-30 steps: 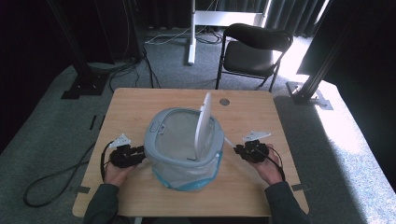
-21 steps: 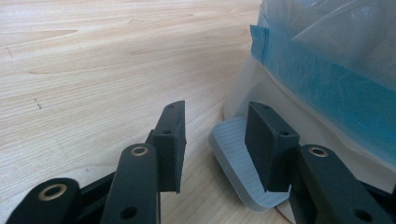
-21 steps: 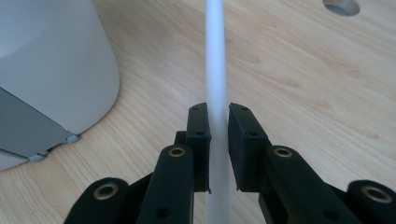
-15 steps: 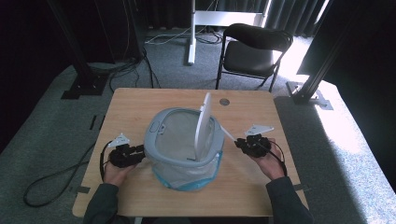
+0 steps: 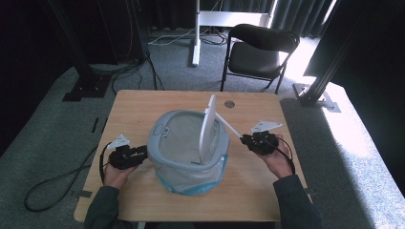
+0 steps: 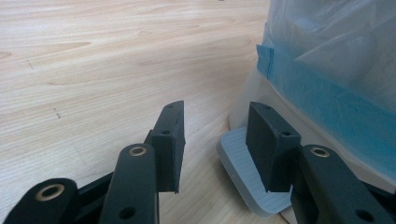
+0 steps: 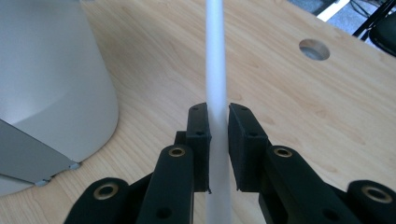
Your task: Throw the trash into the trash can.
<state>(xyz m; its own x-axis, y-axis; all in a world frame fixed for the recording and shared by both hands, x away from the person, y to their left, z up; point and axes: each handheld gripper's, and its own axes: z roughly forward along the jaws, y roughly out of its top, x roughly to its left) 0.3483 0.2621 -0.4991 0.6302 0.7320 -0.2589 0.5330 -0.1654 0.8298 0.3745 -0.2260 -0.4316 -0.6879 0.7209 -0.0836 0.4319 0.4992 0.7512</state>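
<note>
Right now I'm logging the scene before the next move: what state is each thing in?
Bin: upright on the table, lined with a clear bag.
Lid: raised, standing on edge.
White rod: clamped by the right gripper.
Left gripper: open, beside the bin's pedal.
Chair: empty.

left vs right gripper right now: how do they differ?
The left gripper is open with nothing between its jaws; the right gripper is shut on the white rod. The left sits low by the bin's grey pedal; the right is on the bin's other side. Both have black jaws.
</note>
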